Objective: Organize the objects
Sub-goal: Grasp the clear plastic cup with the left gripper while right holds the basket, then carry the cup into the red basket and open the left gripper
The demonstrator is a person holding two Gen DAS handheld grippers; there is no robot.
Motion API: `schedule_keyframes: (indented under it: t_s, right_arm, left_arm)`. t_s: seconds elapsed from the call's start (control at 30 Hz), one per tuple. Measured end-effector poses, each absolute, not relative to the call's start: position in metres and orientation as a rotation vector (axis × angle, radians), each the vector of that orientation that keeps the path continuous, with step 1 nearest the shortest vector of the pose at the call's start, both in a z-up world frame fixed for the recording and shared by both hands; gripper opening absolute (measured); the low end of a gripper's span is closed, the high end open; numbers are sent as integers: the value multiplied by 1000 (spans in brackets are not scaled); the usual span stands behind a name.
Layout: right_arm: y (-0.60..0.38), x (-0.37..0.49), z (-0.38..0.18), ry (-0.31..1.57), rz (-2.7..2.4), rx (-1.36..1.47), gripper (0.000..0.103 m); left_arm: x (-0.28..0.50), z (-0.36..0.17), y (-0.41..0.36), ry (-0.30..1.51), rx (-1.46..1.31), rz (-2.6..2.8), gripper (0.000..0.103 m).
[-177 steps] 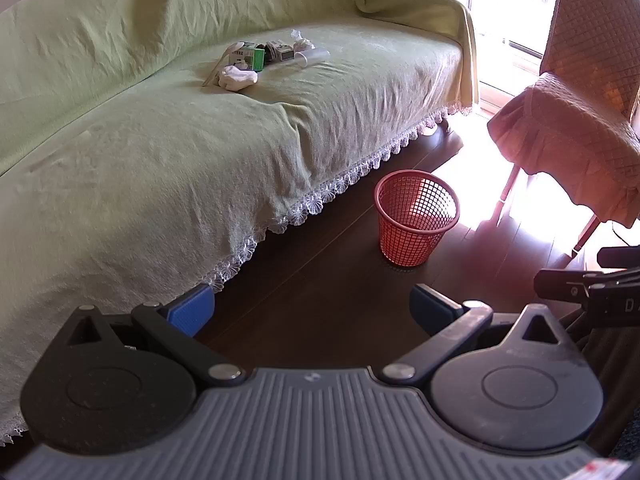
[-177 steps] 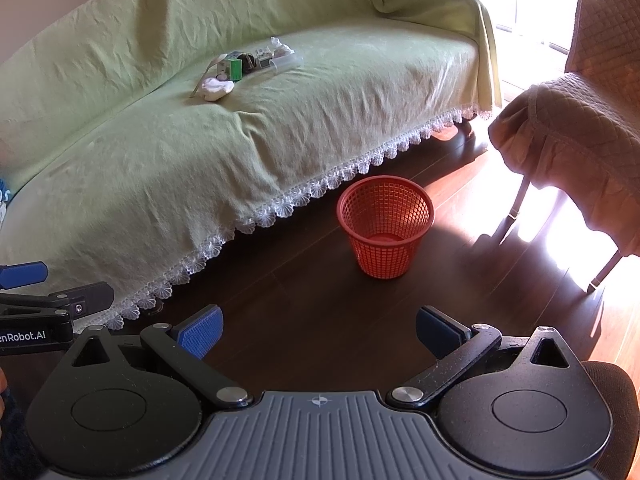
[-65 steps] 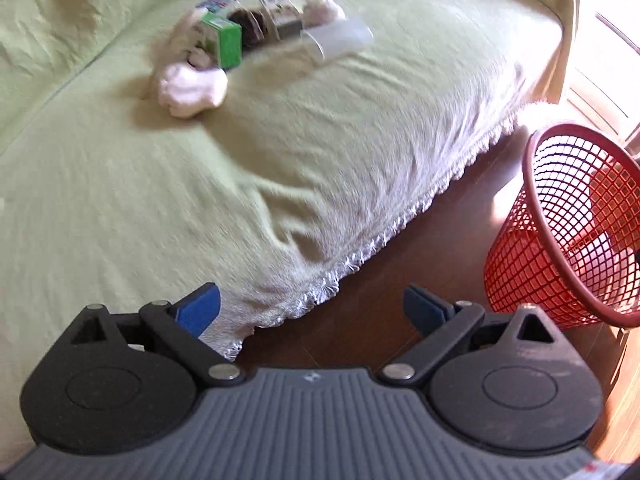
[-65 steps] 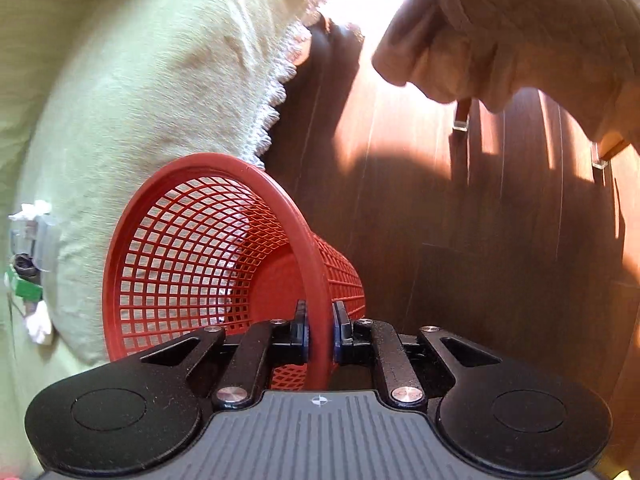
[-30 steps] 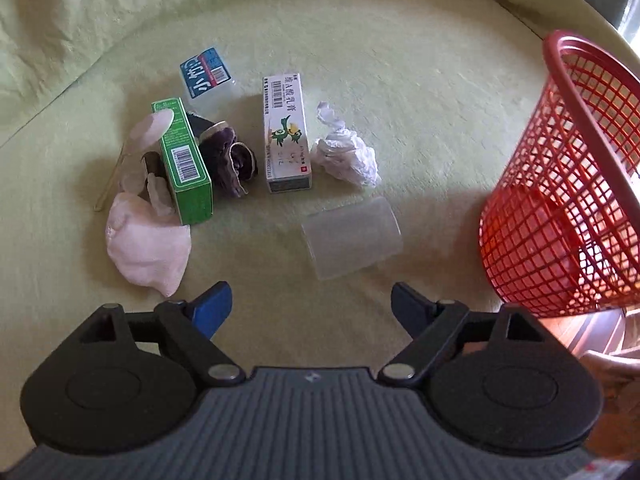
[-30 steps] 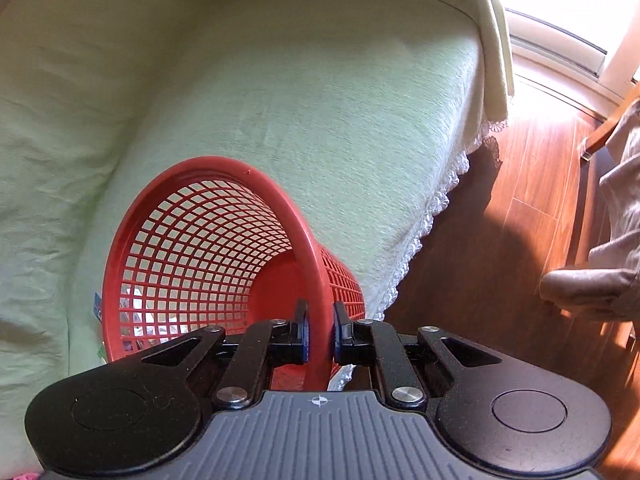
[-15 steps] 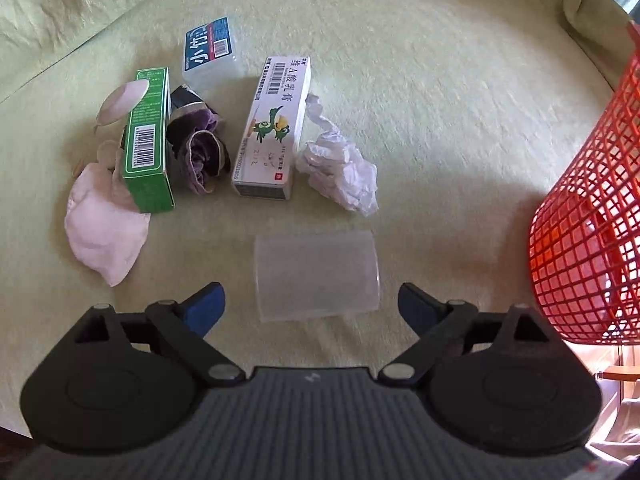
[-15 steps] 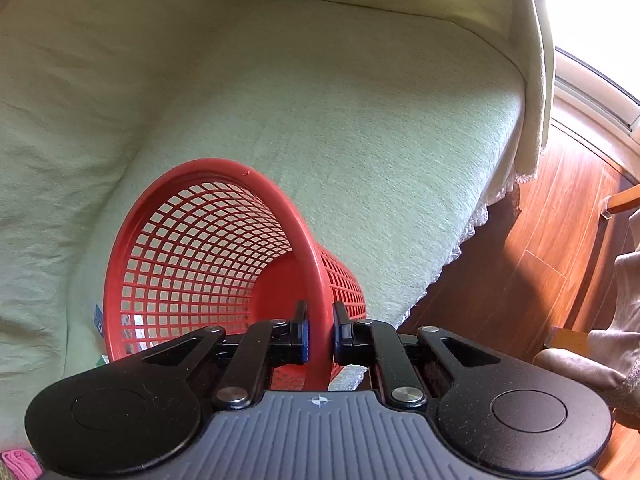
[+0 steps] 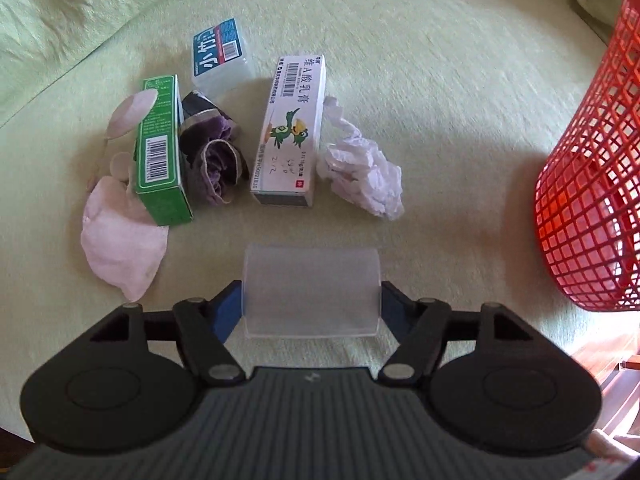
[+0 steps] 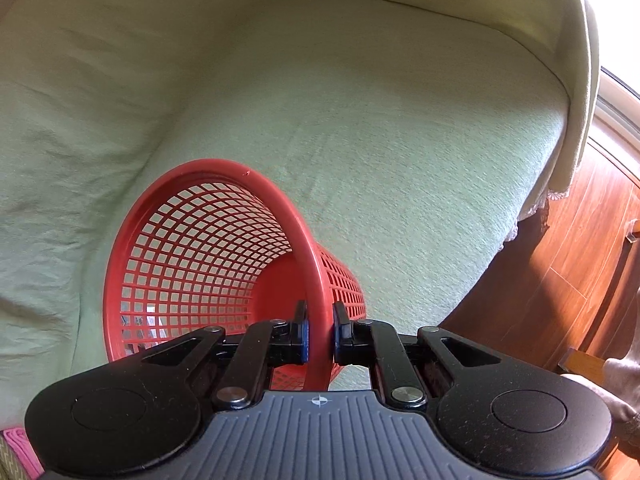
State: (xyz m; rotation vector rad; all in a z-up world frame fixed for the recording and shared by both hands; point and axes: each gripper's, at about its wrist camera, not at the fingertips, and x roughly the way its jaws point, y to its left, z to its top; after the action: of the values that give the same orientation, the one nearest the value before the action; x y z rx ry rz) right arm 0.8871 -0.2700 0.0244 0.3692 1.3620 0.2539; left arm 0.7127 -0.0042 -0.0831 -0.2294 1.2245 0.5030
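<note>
A clear plastic cup [image 9: 312, 292] lies on its side on the green sofa cover [image 9: 440, 60]. My left gripper [image 9: 312, 308] straddles it, jaws closing, with a blue pad touching each end. Beyond the cup lie a green box [image 9: 160, 152], a white medicine box [image 9: 292, 128], crumpled white tissue [image 9: 364, 180], a dark purple wrapper [image 9: 212, 152], a pink tissue [image 9: 124, 240] and a small blue-labelled box [image 9: 218, 58]. My right gripper [image 10: 319, 332] is shut on the rim of the red mesh basket [image 10: 200, 176], which hangs tilted over the sofa; the basket [image 9: 592, 184] also shows right of the cup.
The sofa's backrest rises behind the objects. Its seat edge with lace trim [image 10: 532, 204] drops to a dark wooden floor [image 10: 560, 280] at the right. A pale plastic spoon [image 9: 130, 116] leans by the green box.
My left gripper has come down over the cup and its jaws have narrowed until the pads meet the cup's ends. The right gripper has carried the basket further over the sofa seat.
</note>
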Motion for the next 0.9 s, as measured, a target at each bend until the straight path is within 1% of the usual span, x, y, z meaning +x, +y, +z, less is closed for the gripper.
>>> schedule_keyframes:
  t_s: [0.17,0.23,0.33,0.43,0.77,0.9]
  right_arm:
    - [-242,901,29,1298,281,212,7]
    - [-235,907,29,1320,275,152,7]
    - [-222,908,24,1347,276,-38,8]
    - [-214,903,23,1336,295,-150,9]
    - [-213,900,28,1331,332,-197,9]
    - [-213,901,25,1334,334,-196,9]
  left_arm:
    - [704,-55,2,1204,-232,537,68]
    - [704,-41,2,1196,-222,542,68]
    - [705,-16,0,1181,-202,537,68]
    - [711,7,-5,1180,-184,514,68]
    - [747,70,-47,1165,-108,346,68]
    - [763,85,-65,1162,-88,279,68]
